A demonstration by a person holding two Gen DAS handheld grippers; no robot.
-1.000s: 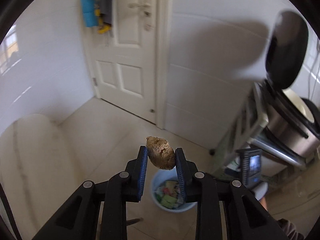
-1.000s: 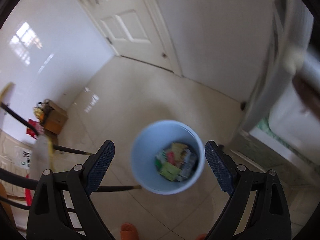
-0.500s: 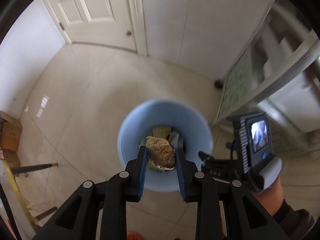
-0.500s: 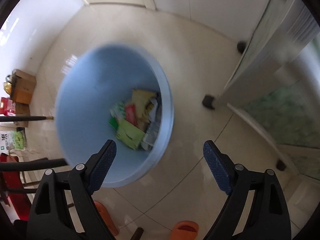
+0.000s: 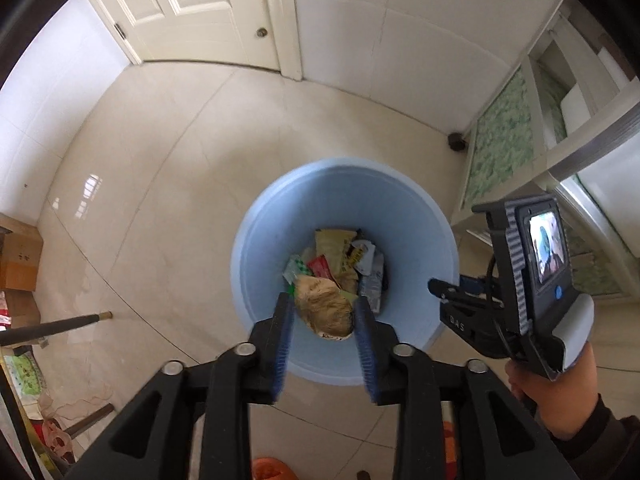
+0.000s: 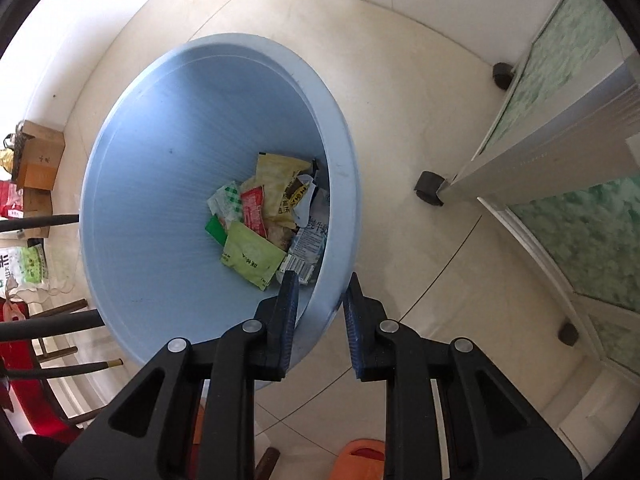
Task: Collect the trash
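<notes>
A light blue bin [image 5: 412, 216] stands on the tiled floor with several wrappers [image 5: 344, 256] at its bottom. My left gripper [image 5: 325, 314] hovers over the bin's near side. A crumpled brown lump of trash [image 5: 324, 308] sits between its blue pads, which now stand slightly apart from it. In the right wrist view the bin [image 6: 160, 152] looks tilted and its wrappers [image 6: 264, 220] show. My right gripper [image 6: 320, 300] has closed on the bin's near rim [image 6: 340, 264], one pad inside and one outside. The right gripper also shows in the left wrist view [image 5: 436, 286].
A white door [image 5: 192, 8] and white walls are at the back. A wheeled white rack with green patterned panels [image 5: 504, 148] stands right of the bin. Cardboard boxes [image 5: 16, 260] and dark rods [image 5: 52, 326] are on the left. Orange slippers [image 6: 360, 456] lie near my feet.
The left gripper's pads have widened around the brown lump over the bin. The right gripper has moved to the bin's near rim and closed from wide open onto it.
</notes>
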